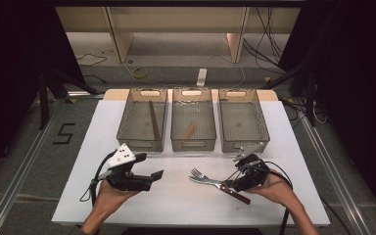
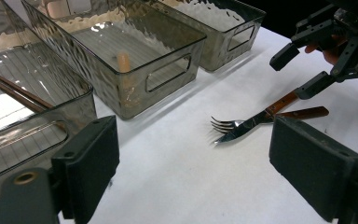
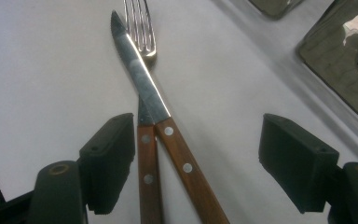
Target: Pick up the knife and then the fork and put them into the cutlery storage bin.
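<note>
- Knife (image 3: 142, 86) and fork (image 3: 142, 28) lie crossed on the white table (image 1: 127, 205), at about 5 o'clock from the middle bin (image 1: 193, 120), the knife on top, both wooden handles trailing back toward the right gripper (image 1: 242, 171).
- Right gripper's jaws stand wide open astride the two handles; the one at 9 o'clock in its own view sits just beside the fork handle, and nothing is gripped.
- Left gripper (image 1: 147, 177) hovers over bare table at 7 o'clock from the left bin (image 1: 142, 122), jaws wide apart and empty.
- Both pieces look stiff and fairly light, I'd judge: steel front ends smooth and likely slippery, wood behind offering better purchase.
- Best hold, to my eye, is the knife's riveted handle (image 3: 182, 163), pinched across its width, clear of the blade's edge.
- Handles lie close together, so a closing pinch could catch both or nudge the fork askew.
- Left bin holds a long dark stick (image 1: 153, 120); the middle one a short light piece (image 1: 189, 130).
</note>
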A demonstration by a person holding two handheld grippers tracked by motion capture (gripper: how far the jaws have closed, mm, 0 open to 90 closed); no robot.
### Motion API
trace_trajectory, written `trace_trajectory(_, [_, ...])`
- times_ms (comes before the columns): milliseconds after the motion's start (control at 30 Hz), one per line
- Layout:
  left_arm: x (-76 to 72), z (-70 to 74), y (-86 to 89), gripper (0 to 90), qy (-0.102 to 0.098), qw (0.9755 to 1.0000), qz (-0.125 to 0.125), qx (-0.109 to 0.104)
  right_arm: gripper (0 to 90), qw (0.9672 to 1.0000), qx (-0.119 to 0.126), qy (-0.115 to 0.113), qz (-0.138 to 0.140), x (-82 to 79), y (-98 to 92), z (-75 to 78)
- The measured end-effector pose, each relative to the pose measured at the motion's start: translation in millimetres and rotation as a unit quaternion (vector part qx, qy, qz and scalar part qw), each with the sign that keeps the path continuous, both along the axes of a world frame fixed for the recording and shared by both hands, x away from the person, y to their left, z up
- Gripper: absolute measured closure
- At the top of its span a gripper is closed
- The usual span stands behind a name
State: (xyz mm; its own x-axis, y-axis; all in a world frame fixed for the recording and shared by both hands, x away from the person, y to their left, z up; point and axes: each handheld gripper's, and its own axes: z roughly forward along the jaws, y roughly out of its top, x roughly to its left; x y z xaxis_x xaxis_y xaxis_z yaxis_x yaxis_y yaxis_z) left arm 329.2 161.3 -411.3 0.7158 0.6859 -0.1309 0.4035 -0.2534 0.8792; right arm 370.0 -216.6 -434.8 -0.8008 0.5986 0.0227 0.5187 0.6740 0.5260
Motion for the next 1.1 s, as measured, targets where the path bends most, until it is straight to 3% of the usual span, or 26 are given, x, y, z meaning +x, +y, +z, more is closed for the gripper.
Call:
trace_trajectory(233, [-1.9, 0.2, 1.7, 15.6, -0.005, 1.0000, 0.003, 0.005, 28.5, 0.9999, -0.008, 0.010, 0.003, 5.8, 0.4, -2.3])
trace_trajectory(333, [-3.2, 1.1, 3.2, 15.5, -0.008, 0.9999, 0.005, 0.007, 29.9, 0.9996, -0.025, 0.013, 0.007, 7.4, 1.9, -4.2])
trace_trajectory(500, [-4.8, 0.9, 4.0, 15.6, -0.008, 0.9999, 0.002, 0.006, 37.5, 0.9986, -0.048, 0.014, 0.020, 8.1, 3.6, -3.7])
trace_trajectory(700, [-4.7, 1.5, 6.2, 15.5, -0.009, 0.9999, 0.004, 0.003, 43.8, 0.9977, -0.055, 0.023, 0.031, 8.5, 5.1, -6.2])
trace_trajectory(933, [-4.5, 0.9, 5.2, 15.6, -0.009, 0.9999, 0.004, 0.005, 52.4, 0.9935, -0.098, 0.030, 0.050, 8.4, 10.8, -15.2])
trace_trajectory(1100, [-4.3, 1.0, 5.9, 15.6, -0.010, 0.9999, 0.005, 0.004, 57.4, 0.9915, -0.110, 0.033, 0.061, 7.2, 13.6, -17.6])
